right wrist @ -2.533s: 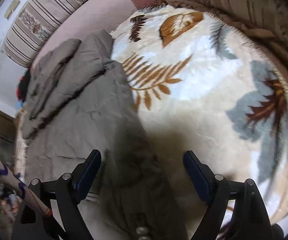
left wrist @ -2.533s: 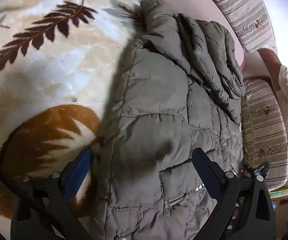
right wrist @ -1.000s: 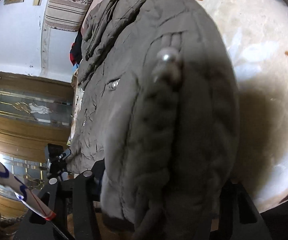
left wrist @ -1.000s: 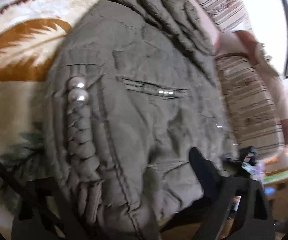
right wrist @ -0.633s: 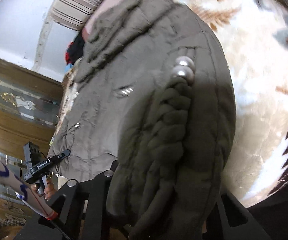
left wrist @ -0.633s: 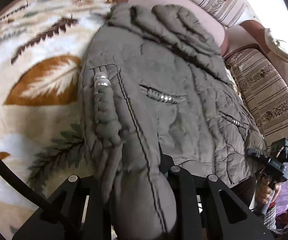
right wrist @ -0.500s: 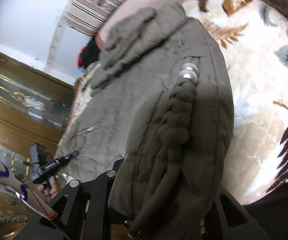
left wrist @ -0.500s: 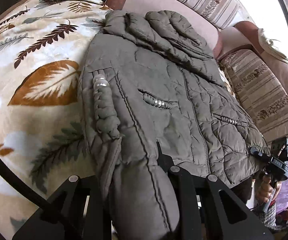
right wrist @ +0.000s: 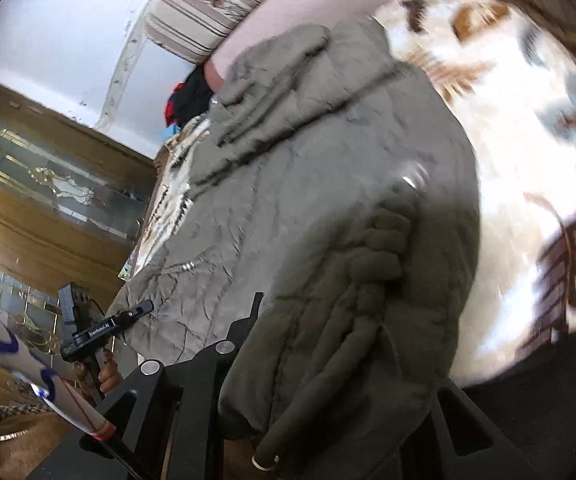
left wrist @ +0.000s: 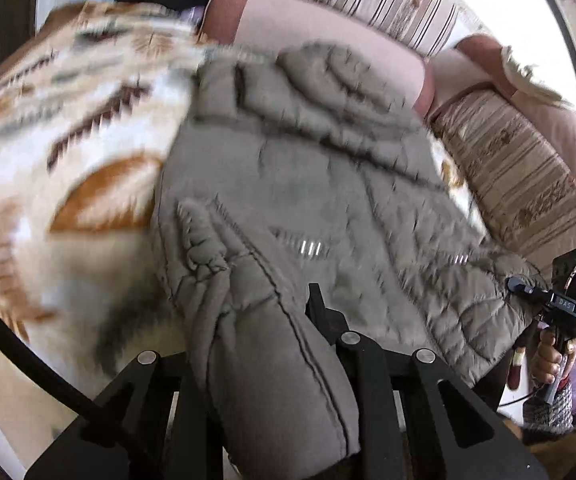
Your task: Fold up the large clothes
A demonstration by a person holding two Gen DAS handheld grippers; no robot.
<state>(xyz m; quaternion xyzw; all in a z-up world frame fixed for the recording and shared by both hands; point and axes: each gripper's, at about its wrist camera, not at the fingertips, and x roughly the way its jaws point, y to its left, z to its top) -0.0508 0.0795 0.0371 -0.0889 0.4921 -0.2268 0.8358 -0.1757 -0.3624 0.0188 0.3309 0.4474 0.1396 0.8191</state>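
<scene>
— Since half a second ago, what has shifted?

— Your left gripper [left wrist: 272,344] has pulled back a little, so more of the quilted olive jacket [left wrist: 307,200] shows ahead of it, and the view has gone blurry with motion. The jacket still lies on the leaf-print blanket [left wrist: 68,160], near the blanket's edge beside the striped sofa cushions [left wrist: 519,168].

— What are your claws doing?

— Both are clamped on the jacket's near hem. The left gripper's fingers are drawn close together with a thick fold of hem squeezed between them. In the right wrist view your right gripper [right wrist: 327,360] is mostly buried under bunched fabric; only its left finger [right wrist: 244,328] shows, pressed against the cloth, so it has hold too.

— And the braid?

— The braided drawcord [left wrist: 204,248] runs along the hem toward the left gripper. From the right side the same braid [right wrist: 371,256] drapes over the held fold, ending in a small metal ring [right wrist: 264,462].

— Where is the hood?

— Bunched at the far end, against the pink sofa back [left wrist: 327,28].
</scene>
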